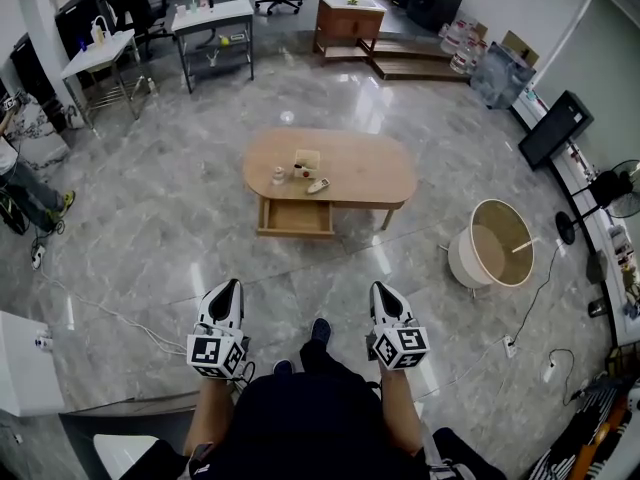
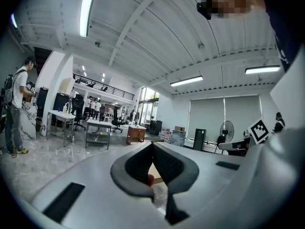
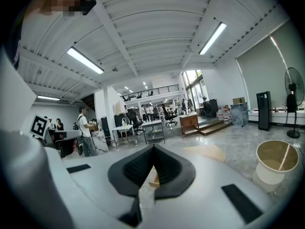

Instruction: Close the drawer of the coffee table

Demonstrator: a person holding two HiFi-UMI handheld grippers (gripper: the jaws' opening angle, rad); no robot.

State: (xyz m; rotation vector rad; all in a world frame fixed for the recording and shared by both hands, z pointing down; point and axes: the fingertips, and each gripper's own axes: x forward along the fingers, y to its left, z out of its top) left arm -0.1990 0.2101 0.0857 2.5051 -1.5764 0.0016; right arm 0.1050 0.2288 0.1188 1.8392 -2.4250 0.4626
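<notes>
A person stands on a polished grey marble floor (image 1: 150,228) holding a two-jaw tool in each hand at waist height. The left gripper (image 1: 231,286), white with a black-and-white marker cube at its rear, has its dark ribbed jaws pressed together at the tips with nothing between them. The right gripper (image 1: 381,289), built the same way, is likewise closed tip to tip and empty. The two are level with each other and well apart, both pointing forward.

Well ahead of them, roughly between their two lines of aim, stands the oval light-wood coffee table (image 1: 365,173). Its shallow wooden drawer (image 1: 296,218) is pulled out from the side facing the tools, a little nearer the left gripper's line than the right's. Neither tool touches it. On the tabletop beyond the drawer sit a small tan box (image 1: 307,160), a small pale jar (image 1: 278,176) and a small light-coloured object (image 1: 318,185) too small to tell.

Ahead and to the right of the right gripper is a round white tub with a beige inside (image 1: 492,243). Just below and between the tools shows the person's dark shoe (image 1: 320,330). A thin white cable (image 1: 110,313) trails over the floor to the left of the left gripper.
</notes>
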